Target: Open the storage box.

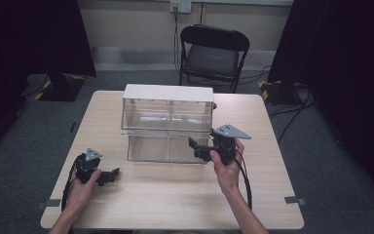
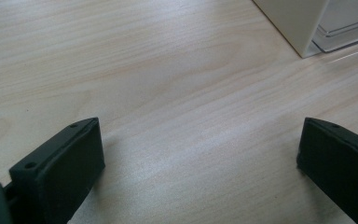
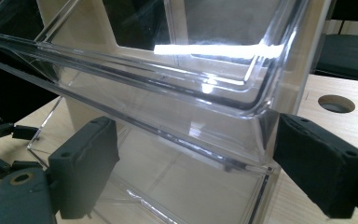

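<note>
A clear two-tier drawer cabinet [image 1: 168, 92] with a white top stands mid-table. Its lower drawer [image 1: 165, 148] juts slightly forward. My right gripper [image 1: 195, 148] is at that drawer's front right corner, held by a hand. In the right gripper view it [image 3: 193, 154] is open, and the clear drawer front [image 3: 177, 93] runs across between its jaws, with the right jaw at the corner. My left gripper [image 1: 113, 174] rests low over the table's left front, away from the cabinet. It [image 2: 198, 154] is open wide over bare wood, and the cabinet's white corner [image 2: 303, 28] shows ahead.
The light wooden table [image 1: 175, 200] has free room in front of and beside the cabinet. A round hole [image 3: 336, 103] is in the tabletop near the cabinet's right side. A black folding chair [image 1: 213, 53] stands behind the table. Cables lie on the floor.
</note>
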### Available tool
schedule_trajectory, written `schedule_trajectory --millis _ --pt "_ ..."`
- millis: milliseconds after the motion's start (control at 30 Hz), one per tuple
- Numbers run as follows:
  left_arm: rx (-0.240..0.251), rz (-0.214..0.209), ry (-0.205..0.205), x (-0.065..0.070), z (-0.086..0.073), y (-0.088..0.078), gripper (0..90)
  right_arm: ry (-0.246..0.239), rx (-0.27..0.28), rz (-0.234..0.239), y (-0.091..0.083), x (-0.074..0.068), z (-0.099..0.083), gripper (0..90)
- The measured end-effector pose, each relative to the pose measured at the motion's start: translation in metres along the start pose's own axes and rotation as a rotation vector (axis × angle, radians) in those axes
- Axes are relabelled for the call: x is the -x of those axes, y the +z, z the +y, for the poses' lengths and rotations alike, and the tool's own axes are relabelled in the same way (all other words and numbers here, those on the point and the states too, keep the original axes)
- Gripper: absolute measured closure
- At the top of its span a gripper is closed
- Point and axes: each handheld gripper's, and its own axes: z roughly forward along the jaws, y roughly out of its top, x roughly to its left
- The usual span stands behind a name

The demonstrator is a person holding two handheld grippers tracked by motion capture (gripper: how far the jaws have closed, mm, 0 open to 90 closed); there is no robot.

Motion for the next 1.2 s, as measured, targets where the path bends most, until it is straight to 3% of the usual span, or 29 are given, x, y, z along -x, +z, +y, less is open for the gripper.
schedule_trajectory --millis 1200 --pt "0.000 0.000 0.000 0.0000 0.0000 0.0000 0.0 -0.006 -0.002 0.011 -0.0007 0.0013 0.0005 13.7"
